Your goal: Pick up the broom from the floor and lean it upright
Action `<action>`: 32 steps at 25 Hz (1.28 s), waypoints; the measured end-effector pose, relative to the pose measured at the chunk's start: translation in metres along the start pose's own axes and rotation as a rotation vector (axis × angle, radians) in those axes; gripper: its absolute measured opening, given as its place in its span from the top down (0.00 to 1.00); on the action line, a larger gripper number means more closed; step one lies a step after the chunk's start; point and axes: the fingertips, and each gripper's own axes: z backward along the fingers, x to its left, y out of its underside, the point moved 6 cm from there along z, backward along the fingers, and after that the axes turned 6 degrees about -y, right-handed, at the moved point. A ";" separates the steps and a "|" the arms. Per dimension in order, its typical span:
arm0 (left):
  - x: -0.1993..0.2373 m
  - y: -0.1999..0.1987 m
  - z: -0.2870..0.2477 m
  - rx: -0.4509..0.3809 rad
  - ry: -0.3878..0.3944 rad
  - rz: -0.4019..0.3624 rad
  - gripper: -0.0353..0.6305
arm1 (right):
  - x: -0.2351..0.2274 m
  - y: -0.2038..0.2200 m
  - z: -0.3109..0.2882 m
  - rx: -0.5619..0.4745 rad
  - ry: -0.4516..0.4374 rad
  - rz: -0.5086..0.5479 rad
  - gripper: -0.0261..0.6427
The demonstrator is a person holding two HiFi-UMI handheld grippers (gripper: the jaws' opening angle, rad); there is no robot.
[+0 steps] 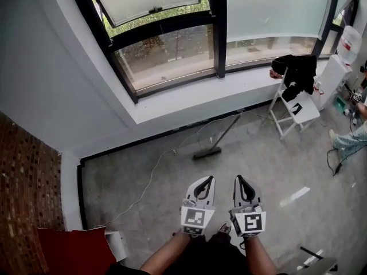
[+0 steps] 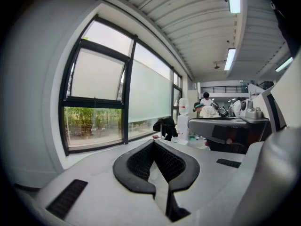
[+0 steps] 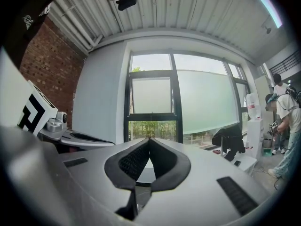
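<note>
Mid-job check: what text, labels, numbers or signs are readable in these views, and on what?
No readable words or numbers.
Marker cubes on left gripper and right gripper: black-and-white square patterns, no letters.
White print on black garment, right gripper view: too blurred to read.

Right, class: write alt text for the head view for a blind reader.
Seen from above, a broom rests with its head on the grey floor, handle angled to the wall under a large window. The left gripper and right gripper, both shut and empty, reach forward at the bottom; a white chair stands at right.
</note>
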 end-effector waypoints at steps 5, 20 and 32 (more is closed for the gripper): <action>0.008 -0.009 0.009 -0.028 0.014 -0.012 0.94 | 0.010 -0.008 -0.001 -0.022 0.017 0.000 0.95; -0.004 -0.025 0.010 -0.082 0.050 -0.021 0.94 | 0.013 -0.012 0.001 0.010 0.020 0.036 0.95; -0.011 -0.027 0.011 -0.079 0.054 -0.010 0.94 | 0.013 -0.016 -0.001 -0.013 -0.019 0.070 0.95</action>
